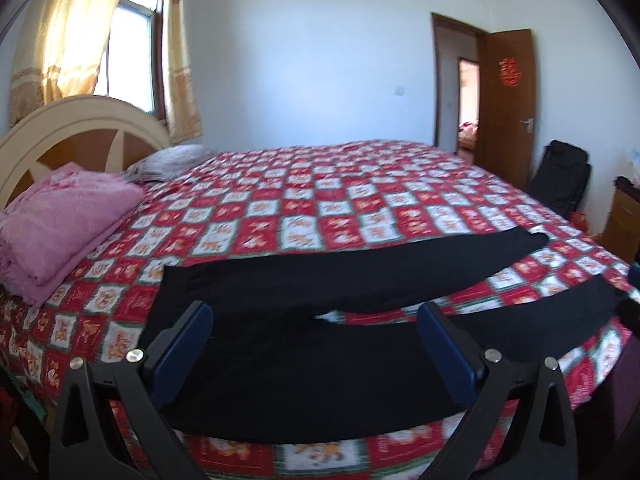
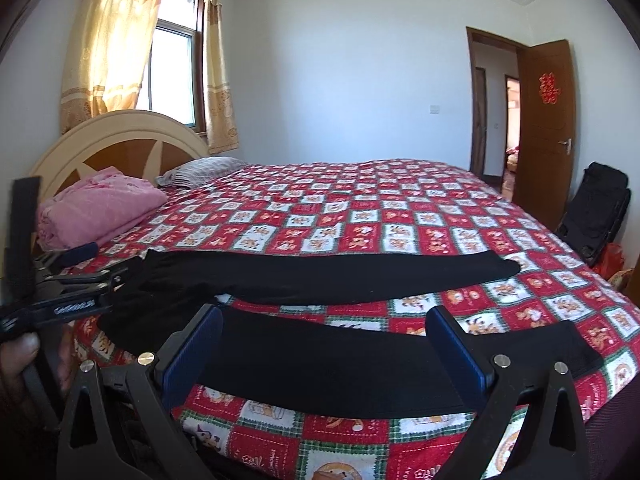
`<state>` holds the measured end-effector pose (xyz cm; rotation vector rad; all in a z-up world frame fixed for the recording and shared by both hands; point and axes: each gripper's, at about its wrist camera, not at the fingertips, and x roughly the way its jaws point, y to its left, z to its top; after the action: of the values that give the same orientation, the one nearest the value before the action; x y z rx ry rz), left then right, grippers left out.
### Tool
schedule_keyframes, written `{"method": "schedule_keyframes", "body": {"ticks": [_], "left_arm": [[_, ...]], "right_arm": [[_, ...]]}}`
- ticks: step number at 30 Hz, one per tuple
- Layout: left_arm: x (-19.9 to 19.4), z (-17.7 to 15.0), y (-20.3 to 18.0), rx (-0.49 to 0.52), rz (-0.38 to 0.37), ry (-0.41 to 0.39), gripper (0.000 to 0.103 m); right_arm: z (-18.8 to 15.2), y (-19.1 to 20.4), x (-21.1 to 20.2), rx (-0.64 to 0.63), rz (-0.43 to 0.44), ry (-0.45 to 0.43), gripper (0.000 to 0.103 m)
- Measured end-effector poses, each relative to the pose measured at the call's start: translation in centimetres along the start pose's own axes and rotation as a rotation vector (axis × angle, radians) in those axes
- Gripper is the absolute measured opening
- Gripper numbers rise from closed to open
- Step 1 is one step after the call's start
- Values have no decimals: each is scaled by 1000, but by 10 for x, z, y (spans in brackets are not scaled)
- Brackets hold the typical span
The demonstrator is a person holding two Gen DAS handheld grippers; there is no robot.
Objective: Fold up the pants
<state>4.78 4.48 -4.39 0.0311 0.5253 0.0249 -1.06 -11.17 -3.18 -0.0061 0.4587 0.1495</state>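
Black pants [image 1: 304, 344] lie flat across the near side of the bed, waist to the left, the two legs spread apart toward the right. My left gripper [image 1: 316, 320] is open and empty, hovering above the waist and crotch area. My right gripper [image 2: 324, 324] is open and empty, hovering above the near leg [image 2: 340, 368]. The far leg [image 2: 340, 276] stretches to the right behind it. The left gripper [image 2: 76, 276] also shows at the left edge of the right wrist view, by the waist.
The bed has a red and white patterned cover [image 1: 304, 208]. A folded pink blanket [image 1: 56, 220] and a grey pillow [image 1: 172, 162] lie by the headboard [image 1: 80, 120]. A black bag [image 2: 596, 208] stands near the open door [image 2: 546, 120].
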Motion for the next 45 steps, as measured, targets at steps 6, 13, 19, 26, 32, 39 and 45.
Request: {"method": "schedule_keyframes", "body": {"ticks": [6,13,19,26,32,39,45], "left_arm": [[51,7,73,5,212,36,103],[118,15,139,-24,245,126,103],[189,6,180,-111,188,271,89],[232,13,203,-149,96,315,70],[258,4,213,-155,20,371,51],[267,7,211,-140,-38,368,42],[268,11,215,-145,-100,363,25]], "right_arm": [[-12,3,19,-20,27,55,102],[-33,1,48,-51,2,137,102],[-47,-5,70,-106,-26,177,102],[-37,-36,91,-83,-86,209,90],[-20,-80,109,-21,-137,221,88],[12,-164,138,78,-223,250,69],[34,-257,159,239,-312,259,69]]}}
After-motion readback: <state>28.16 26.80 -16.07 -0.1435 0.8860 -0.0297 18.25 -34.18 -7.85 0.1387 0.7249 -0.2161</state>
